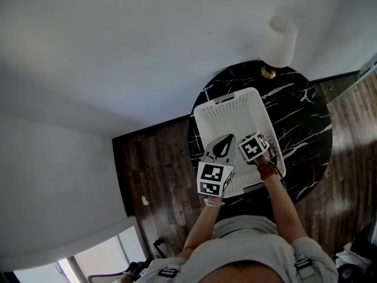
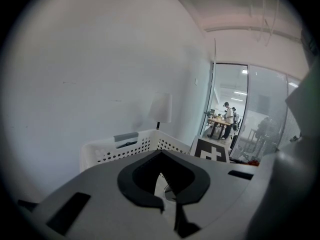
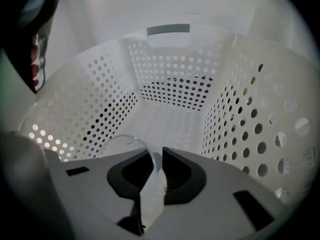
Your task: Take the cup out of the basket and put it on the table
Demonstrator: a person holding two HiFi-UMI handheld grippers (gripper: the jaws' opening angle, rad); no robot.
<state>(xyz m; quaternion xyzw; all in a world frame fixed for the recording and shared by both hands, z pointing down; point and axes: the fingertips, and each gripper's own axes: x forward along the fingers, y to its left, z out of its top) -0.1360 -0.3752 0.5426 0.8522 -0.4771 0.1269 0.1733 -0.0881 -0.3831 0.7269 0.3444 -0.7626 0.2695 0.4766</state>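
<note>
A white perforated basket (image 1: 230, 108) stands on the round black marble table (image 1: 300, 122). My right gripper (image 1: 254, 148) is down inside the basket. In the right gripper view its jaws (image 3: 156, 164) are shut on the thin wall of a clear cup (image 3: 122, 144), whose rim curves off to the left over the basket floor (image 3: 170, 121). My left gripper (image 1: 224, 141) hovers over the basket's near left rim. In the left gripper view its jaws (image 2: 164, 184) are shut with nothing between them, above the basket (image 2: 125, 146). The head view does not show the cup.
A lamp with a white shade (image 1: 278, 43) stands at the table's far edge, behind the basket, and appears again as the lamp (image 2: 161, 108). A white wall is close behind. Dark wood floor (image 1: 156, 170) surrounds the table. A glass door (image 2: 227, 114) is at the right.
</note>
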